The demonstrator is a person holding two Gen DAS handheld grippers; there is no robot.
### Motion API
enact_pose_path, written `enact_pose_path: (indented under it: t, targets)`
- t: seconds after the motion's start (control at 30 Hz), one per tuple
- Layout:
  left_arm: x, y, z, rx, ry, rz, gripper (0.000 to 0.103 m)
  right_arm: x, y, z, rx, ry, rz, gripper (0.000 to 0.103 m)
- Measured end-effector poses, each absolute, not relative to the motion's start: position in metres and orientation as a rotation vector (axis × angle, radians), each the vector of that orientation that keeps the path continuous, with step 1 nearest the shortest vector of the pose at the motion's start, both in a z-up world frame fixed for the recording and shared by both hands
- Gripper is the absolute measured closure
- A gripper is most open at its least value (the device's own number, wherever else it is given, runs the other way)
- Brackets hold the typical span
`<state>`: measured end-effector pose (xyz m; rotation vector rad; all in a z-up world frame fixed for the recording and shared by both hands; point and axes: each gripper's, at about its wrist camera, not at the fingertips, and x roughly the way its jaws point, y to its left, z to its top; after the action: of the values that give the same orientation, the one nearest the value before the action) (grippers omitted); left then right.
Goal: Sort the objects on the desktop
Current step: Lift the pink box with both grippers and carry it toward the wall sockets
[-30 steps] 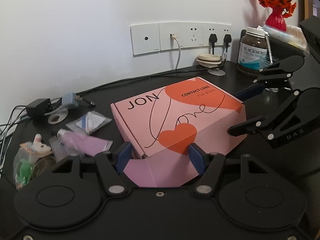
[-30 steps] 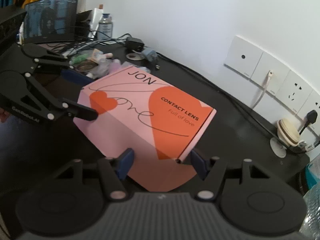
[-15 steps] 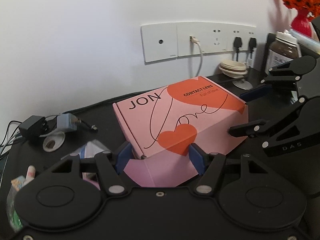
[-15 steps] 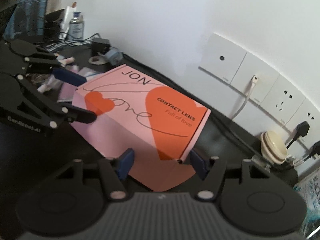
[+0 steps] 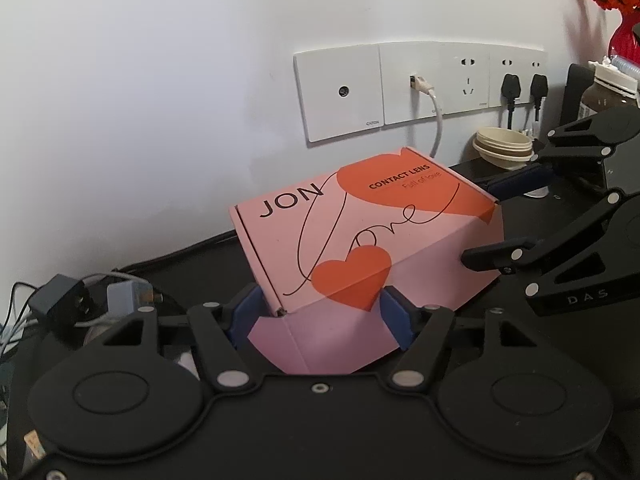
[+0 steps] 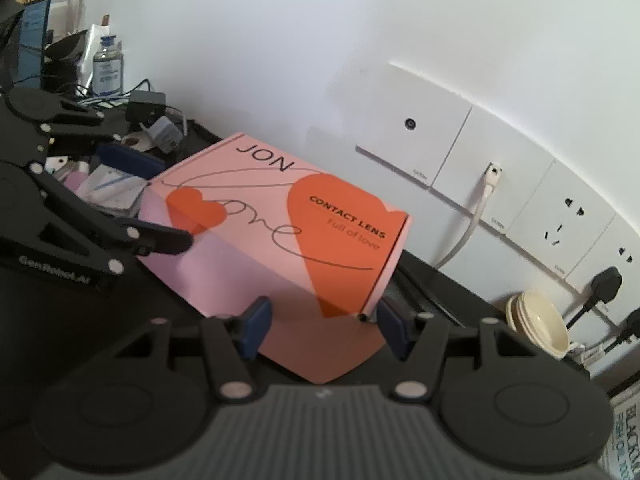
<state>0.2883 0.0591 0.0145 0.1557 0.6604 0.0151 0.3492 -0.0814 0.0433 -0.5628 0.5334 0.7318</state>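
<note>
A pink box [image 5: 360,232] printed with orange hearts, "JON" and "CONTACT LENS" is held between both grippers above the black desk [image 5: 516,320]. My left gripper [image 5: 320,316] has its blue pads on the two sides of the box's near left end; its jaws are opening slightly. From the right wrist view, the same box [image 6: 280,232] has its near right corner between the pads of my right gripper [image 6: 320,324], whose jaws are closing on it. Each gripper shows in the other's view: the right gripper [image 5: 492,220] and the left gripper [image 6: 160,200].
Wall sockets [image 5: 420,88] with plugged cables stand close behind the box. A stack of cream bowls [image 5: 504,148] and a brown jar [image 5: 604,96] sit at the right. Chargers [image 5: 60,304], sachets [image 6: 108,192], a bottle [image 6: 106,68] and a screen [image 6: 32,44] crowd the left.
Both grippers have carried the box sideways along the desk towards the sockets and bowls. The sachets and small items at the left have slid out of the left wrist view.
</note>
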Motion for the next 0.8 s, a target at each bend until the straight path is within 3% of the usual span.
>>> enact_pose_path:
  t: [0.47,0.8]
  targets:
    - [0.312,0.062,0.013,0.203,0.656,0.034,0.027,0.37,-0.066,0.043,-0.576,0.519,0.737,0.044]
    - [0.316,0.065,0.013,0.207,0.653,0.048,0.028,0.374,-0.059,0.04,-0.612,0.506,0.746,0.044]
